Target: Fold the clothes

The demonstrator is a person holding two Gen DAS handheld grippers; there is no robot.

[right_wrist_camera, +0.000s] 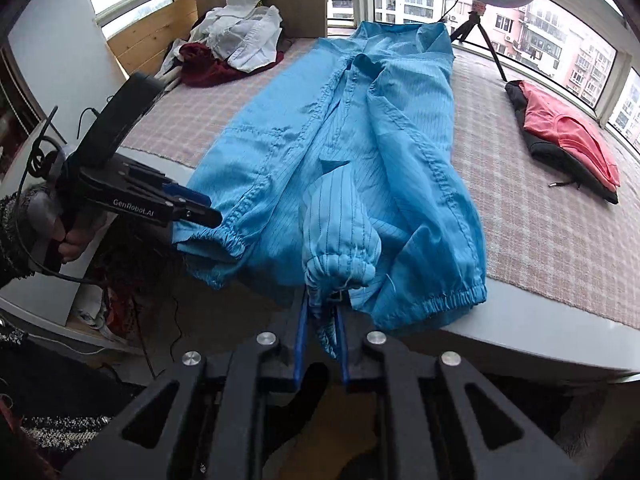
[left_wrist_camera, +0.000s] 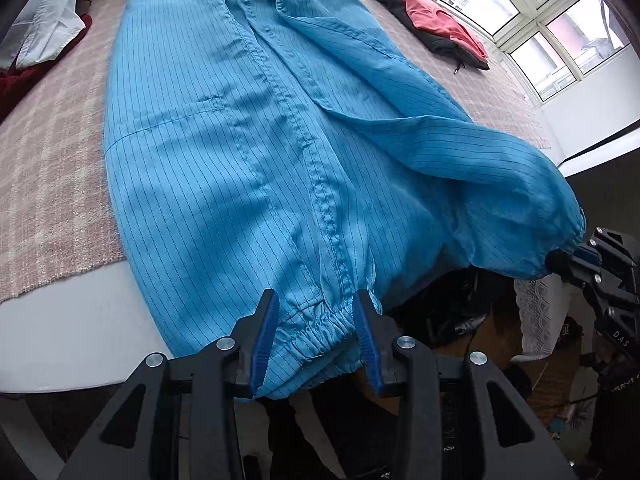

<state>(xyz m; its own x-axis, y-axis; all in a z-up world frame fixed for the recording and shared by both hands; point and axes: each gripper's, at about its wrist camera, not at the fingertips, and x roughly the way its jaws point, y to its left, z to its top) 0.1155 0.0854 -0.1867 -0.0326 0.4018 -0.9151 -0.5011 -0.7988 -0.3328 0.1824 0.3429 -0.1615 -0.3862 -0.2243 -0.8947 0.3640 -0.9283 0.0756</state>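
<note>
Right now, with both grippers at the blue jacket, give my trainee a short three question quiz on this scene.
1. True or false: the right gripper pinches a sleeve cuff of the blue striped jacket.
2. Which part sits between the left gripper fingers: A collar, B elastic hem, C pocket?
3. Fill in: the folded garment on the black one by the window is ___.

Key: 1 true. 2 B, the elastic hem. 3 coral red garment, black one.
</note>
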